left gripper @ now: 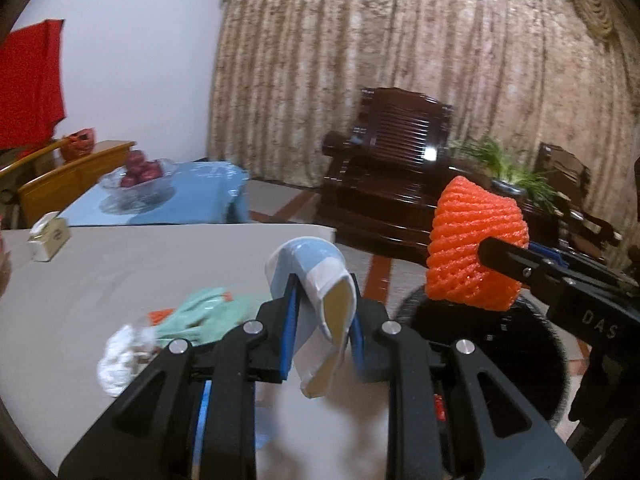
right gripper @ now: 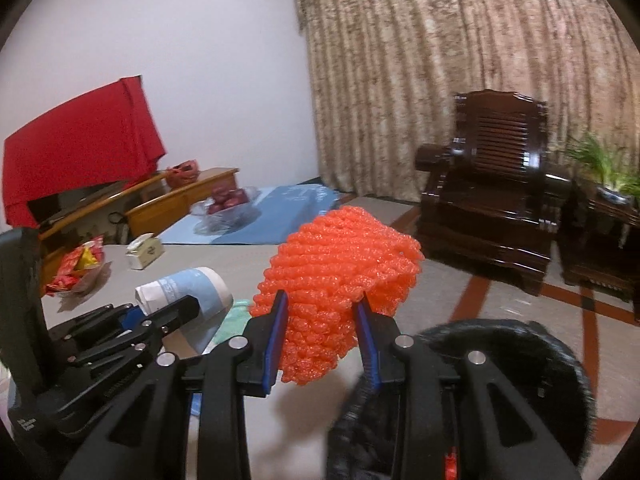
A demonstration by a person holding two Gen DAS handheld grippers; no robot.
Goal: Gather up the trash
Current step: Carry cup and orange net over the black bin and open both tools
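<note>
Left claw [left gripper: 322, 312] clamped on a crushed paper cup [left gripper: 316, 280], blue pads pressing its pale blue and white wall from both sides, the cup's yellowish inside facing the camera, lifted clear above the table [left gripper: 120, 264]. Right claw [right gripper: 322, 312] closed on an orange foam fruit net [right gripper: 340, 264], pads sunk into its mesh, the net bulging up and forward past the fingertips. Both claws side by side near the table's edge, the net to the right of the cup, apart from it.

Just below the right claw, beyond the table's edge, a round black bin [right gripper: 520, 360] with a fuzzy dark rim, its mouth partly hidden by the claw's frame; net held roughly over the rim's near side in the left wrist view, exact overlap hard to tell.

On the table behind the left claw: a crumpled mint-green glove-like cloth [left gripper: 204, 312], a white wad [left gripper: 120, 360] with clear wrap beside it, blurred. Further back, a small tissue box [left gripper: 48, 240] and, in the right wrist view, a red and yellow snack wrapper [right gripper: 80, 268].

Beyond, a blue-covered low table [left gripper: 192, 192] bearing a glass bowl of red apples [left gripper: 140, 172], a dark wooden armchair [right gripper: 492, 184], a potted green plant [right gripper: 604, 168], patterned curtains [left gripper: 400, 60], a red cloth [right gripper: 80, 148] draped at the left.
</note>
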